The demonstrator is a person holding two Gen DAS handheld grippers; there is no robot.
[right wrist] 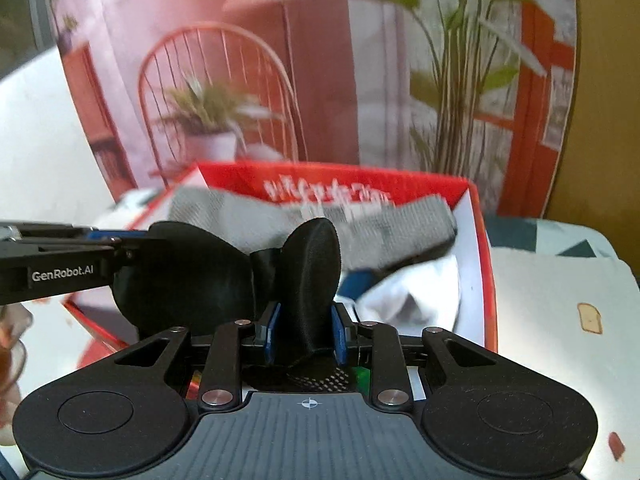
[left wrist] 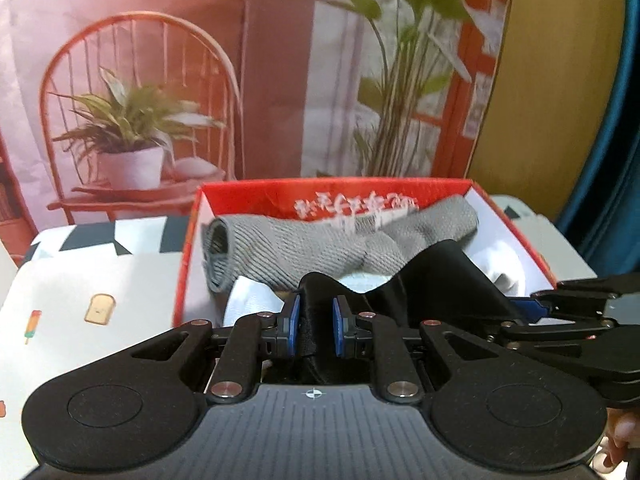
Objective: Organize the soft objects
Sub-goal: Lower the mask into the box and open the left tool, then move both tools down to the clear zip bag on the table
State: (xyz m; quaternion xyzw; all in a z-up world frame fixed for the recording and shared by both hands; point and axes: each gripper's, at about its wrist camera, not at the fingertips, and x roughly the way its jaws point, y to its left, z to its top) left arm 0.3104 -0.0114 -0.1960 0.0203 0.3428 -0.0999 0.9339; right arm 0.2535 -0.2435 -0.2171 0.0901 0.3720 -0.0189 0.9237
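Note:
A black soft eye mask (left wrist: 436, 276) is held between both grippers over the near side of a red box (left wrist: 188, 248). My left gripper (left wrist: 316, 326) is shut on its left end. My right gripper (right wrist: 306, 332) is shut on its right lobe (right wrist: 312, 272); the other lobe (right wrist: 188, 276) hangs by the left gripper's fingers (right wrist: 100, 240). In the box lie a grey knit sock (left wrist: 304, 240) and a white cloth (left wrist: 256, 300). They also show in the right wrist view, the sock (right wrist: 240, 216) and the white cloth (right wrist: 416, 296).
The red box (right wrist: 480, 248) stands on a table with a white patterned cloth (left wrist: 88, 288). A printed backdrop of a chair and plants (left wrist: 132, 120) hangs right behind the box. The right gripper's arm (left wrist: 580, 320) reaches in from the right.

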